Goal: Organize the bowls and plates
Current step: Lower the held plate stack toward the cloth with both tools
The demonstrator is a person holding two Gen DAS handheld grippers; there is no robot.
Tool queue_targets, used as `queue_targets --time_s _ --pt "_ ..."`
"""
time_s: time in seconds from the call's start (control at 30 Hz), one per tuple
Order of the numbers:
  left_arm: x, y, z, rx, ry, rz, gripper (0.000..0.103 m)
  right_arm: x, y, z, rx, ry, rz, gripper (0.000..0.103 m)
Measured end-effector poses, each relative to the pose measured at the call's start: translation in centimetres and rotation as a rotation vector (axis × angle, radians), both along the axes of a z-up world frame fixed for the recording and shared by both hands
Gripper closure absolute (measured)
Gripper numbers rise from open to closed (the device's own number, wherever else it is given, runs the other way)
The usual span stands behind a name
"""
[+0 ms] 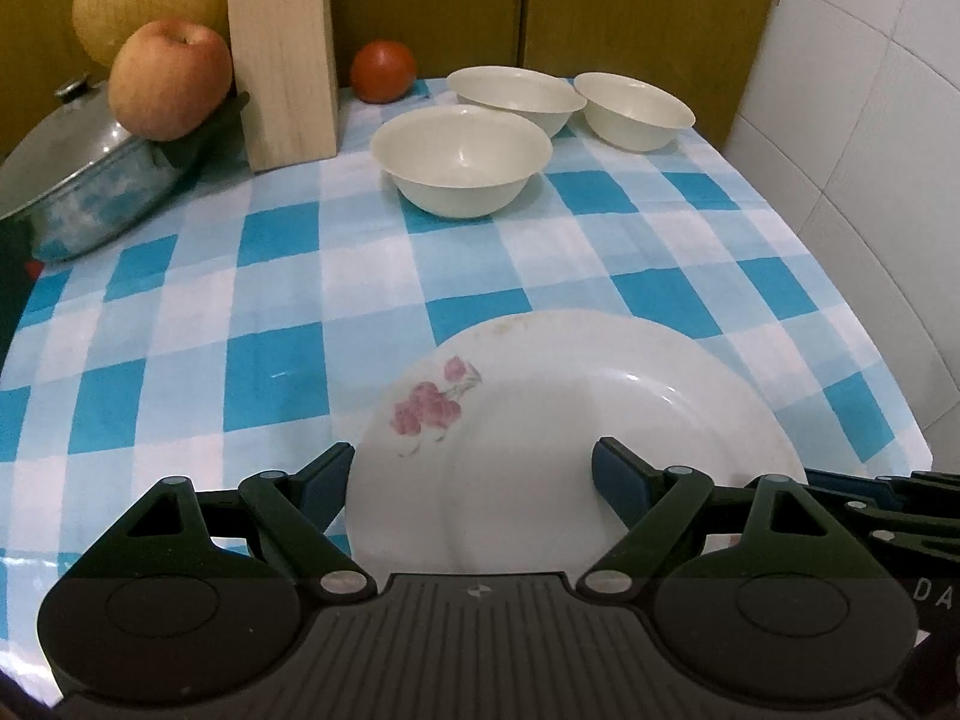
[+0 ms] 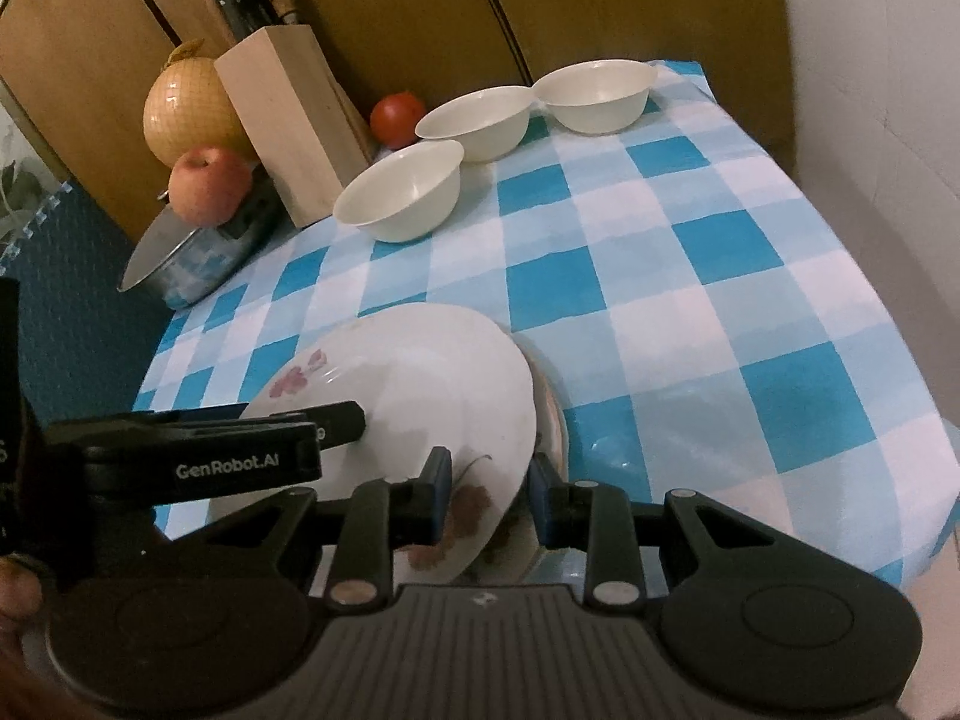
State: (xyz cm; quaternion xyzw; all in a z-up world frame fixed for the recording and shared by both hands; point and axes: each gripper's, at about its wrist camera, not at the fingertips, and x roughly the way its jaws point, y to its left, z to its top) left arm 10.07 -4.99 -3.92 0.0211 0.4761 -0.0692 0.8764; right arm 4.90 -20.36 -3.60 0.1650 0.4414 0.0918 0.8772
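We see a bench (image 1: 198, 300) under a blue-and-white checked cloth, with a white flowered plate (image 1: 558, 420) near its front edge and three cream bowls (image 1: 462, 159) grouped together at the back beside a wooden knife block (image 1: 282, 48), an apple (image 1: 171, 81) and a tomato (image 1: 384, 71). Our left tool (image 1: 474, 474) is spread wide, one finger beside the plate's rim and one above its surface, gripping nothing. Our right tool (image 2: 489, 495) is pinching the plate's near rim, tilting it over a second plate (image 2: 555, 414) beneath.
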Motion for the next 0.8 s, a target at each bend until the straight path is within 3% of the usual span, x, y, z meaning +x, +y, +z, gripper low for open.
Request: queue_targets --time_s 0.27,0.8 --pt "-0.5 -1.0 -0.1 0.025 -0.004 -0.041 0.013 -0.6 0.5 0.3 -0.086 -0.021 -0.002 0.077" --pt "-1.0 -1.8 -0.3 0.062 -0.015 -0.072 0.013 -0.4 0.3 0.0 -0.095 0.005 -0.022 0.076"
